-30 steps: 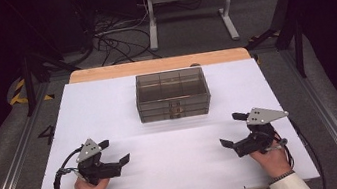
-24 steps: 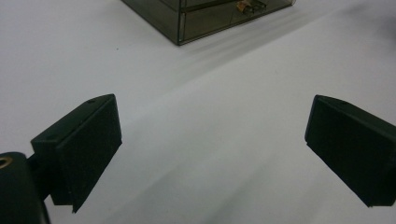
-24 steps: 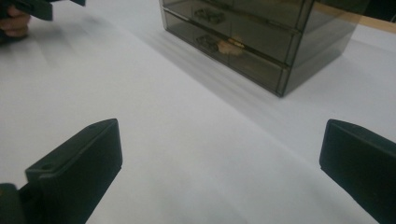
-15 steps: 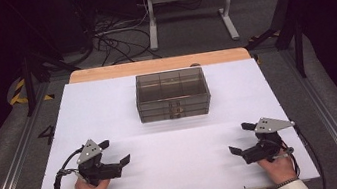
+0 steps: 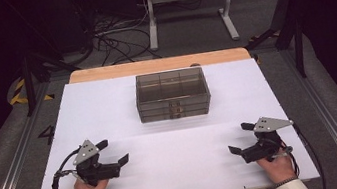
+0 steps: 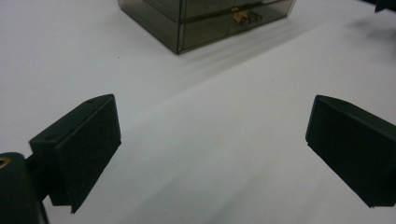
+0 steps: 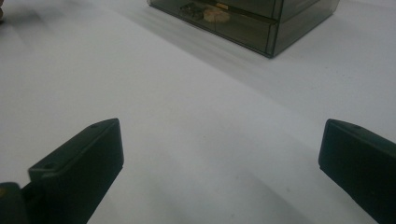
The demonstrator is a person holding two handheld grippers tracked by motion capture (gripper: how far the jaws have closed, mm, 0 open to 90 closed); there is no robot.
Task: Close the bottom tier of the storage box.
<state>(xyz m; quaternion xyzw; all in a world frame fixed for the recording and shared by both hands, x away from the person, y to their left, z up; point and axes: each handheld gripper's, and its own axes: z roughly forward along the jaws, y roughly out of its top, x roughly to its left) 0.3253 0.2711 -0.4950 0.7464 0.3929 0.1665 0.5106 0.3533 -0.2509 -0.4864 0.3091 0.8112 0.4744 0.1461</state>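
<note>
Two black, blocky-jawed tools rest low on the smooth white table (image 5: 173, 139): left gripper (image 5: 113, 152) and right gripper (image 5: 239, 134), each with jaws spread wide. Centred toward the far edge sits a smoky translucent rectangular drawer box (image 5: 172, 94). Since a second ago, the right gripper has dropped nearer the person.

both hand-held grippers (image 5: 113, 152) (image 5: 242, 137) gape apart.
</note>
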